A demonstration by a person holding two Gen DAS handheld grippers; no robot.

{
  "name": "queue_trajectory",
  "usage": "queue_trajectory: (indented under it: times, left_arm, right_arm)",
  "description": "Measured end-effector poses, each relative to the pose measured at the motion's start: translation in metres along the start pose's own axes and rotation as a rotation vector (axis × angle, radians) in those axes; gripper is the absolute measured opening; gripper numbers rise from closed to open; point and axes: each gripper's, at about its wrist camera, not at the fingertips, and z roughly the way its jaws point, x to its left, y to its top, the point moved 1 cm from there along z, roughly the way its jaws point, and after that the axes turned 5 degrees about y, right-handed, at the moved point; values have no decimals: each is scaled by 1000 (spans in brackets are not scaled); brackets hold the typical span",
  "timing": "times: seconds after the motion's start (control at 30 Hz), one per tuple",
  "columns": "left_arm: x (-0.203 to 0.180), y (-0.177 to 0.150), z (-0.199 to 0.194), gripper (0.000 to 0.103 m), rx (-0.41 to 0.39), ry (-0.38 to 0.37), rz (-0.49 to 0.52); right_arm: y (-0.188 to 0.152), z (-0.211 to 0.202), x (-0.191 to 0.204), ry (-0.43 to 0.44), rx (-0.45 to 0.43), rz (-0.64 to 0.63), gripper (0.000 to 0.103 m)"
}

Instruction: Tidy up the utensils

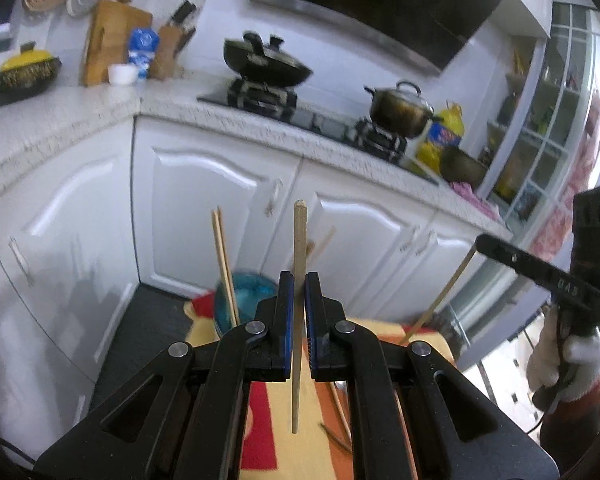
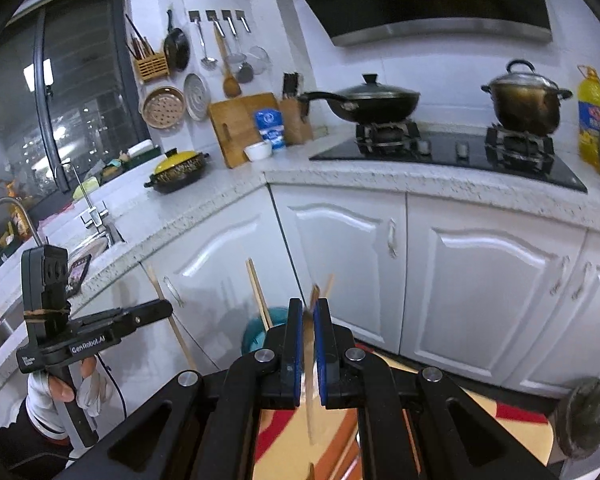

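My left gripper (image 1: pixel 299 280) is shut on a pale wooden chopstick (image 1: pixel 298 240) that stands nearly upright between its blue pads. My right gripper (image 2: pixel 308 305) is shut on another chopstick (image 2: pixel 311 364), which is blurred. Each gripper shows in the other's view: the right gripper (image 1: pixel 480 242) holds its thin stick (image 1: pixel 440 300), and the left gripper (image 2: pixel 169 308) holds its stick (image 2: pixel 172 320). Beyond both grippers, a blue bowl (image 1: pixel 246 296) (image 2: pixel 256 330) on the table has two chopsticks (image 1: pixel 224 264) (image 2: pixel 258 292) leaning in it. Gloved hands grip both handles.
A yellow, red and orange cloth (image 1: pixel 268 420) covers the table, with loose chopsticks (image 1: pixel 338 404) lying on it. White cabinets (image 2: pixel 480 292) and a speckled counter (image 2: pixel 380 178) stand behind, bearing a wok (image 2: pixel 376 102), a pot (image 2: pixel 526 102) and an oil bottle (image 2: pixel 594 112). A dark round object (image 2: pixel 584 416) sits at the right.
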Motion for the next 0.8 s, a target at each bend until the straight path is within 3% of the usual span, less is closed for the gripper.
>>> queue_trajectory:
  times: [0.2, 0.37, 0.5, 0.6, 0.77, 0.8]
  left_arm:
    - [9, 27, 5, 4, -61, 46, -21]
    - [17, 38, 19, 4, -61, 53, -34]
    - [18, 30, 32, 4, -34, 51, -30]
    - [18, 23, 41, 4, -9, 46, -35]
    - [17, 16, 46, 4, 10, 48, -35]
    - [16, 16, 46, 4, 10, 50, -32]
  right_arm:
    - [24, 18, 12, 17, -3, -29, 5]
    - [31, 28, 12, 39, 26, -51, 5]
    - [1, 41, -19, -3, 93, -5, 6]
    - [-27, 51, -54, -45, 152, 77, 13]
    - [-80, 68, -106, -88, 258, 218, 15]
    - [-87, 69, -111, -87, 268, 239, 20]
